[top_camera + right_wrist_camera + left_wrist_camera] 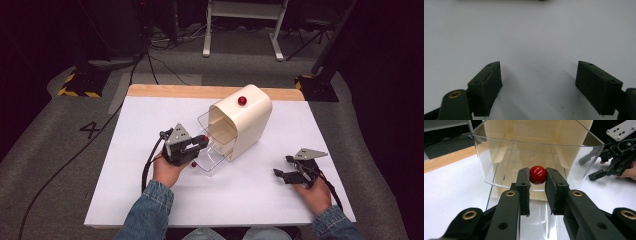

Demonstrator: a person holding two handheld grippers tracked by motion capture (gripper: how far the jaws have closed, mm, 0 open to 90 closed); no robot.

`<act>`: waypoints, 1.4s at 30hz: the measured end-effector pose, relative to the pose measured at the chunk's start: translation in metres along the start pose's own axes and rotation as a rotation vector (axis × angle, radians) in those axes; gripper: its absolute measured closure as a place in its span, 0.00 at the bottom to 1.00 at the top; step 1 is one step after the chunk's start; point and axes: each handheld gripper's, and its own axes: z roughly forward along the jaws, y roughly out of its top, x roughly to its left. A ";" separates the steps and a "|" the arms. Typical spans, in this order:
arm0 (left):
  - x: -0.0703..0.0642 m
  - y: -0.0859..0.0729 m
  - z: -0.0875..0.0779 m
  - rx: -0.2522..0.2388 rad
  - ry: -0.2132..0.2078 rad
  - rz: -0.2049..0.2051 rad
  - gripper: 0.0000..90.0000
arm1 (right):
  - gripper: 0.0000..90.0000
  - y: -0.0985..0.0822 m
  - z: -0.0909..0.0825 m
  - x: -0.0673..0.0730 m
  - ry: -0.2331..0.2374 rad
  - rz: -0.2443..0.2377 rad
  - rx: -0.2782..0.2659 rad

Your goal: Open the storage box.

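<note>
Left hand-held gripper (537, 186) pinching red ball (538, 174) at clear drawer (584, 170) rim; right hand-held gripper (539, 87) spread wide over table (529, 37).

Cream housing (245, 122) hides the far end of the clear drawer (215, 150) — how deep it runs inside can't be told. In the left gripper view the left gripper (537, 185) pads cover both flanks of the red knob (538, 174), and the drawer's top is cut by the frame edge. Small red thing (193, 163) by the left hand — too small to identify.
</note>
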 end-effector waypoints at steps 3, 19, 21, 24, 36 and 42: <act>-0.001 -0.002 -0.006 -0.004 0.002 0.000 0.82 | 0.24 0.000 0.000 0.000 0.001 0.000 0.000; -0.001 -0.011 -0.021 0.007 0.004 0.001 0.82 | 0.24 0.000 0.000 0.000 0.002 0.002 0.000; -0.001 -0.012 -0.022 0.000 0.005 0.003 0.82 | 0.24 0.000 0.000 0.000 0.002 0.001 0.000; -0.001 -0.013 -0.021 -0.002 0.002 0.002 0.71 | 0.24 0.000 0.000 0.000 0.002 0.001 0.000; 0.002 -0.020 -0.025 0.005 -0.006 -0.013 0.56 | 0.24 0.000 0.000 0.000 0.002 0.002 0.000; 0.001 -0.023 -0.030 0.014 0.010 -0.011 0.55 | 0.24 0.000 0.000 0.000 0.002 0.002 0.000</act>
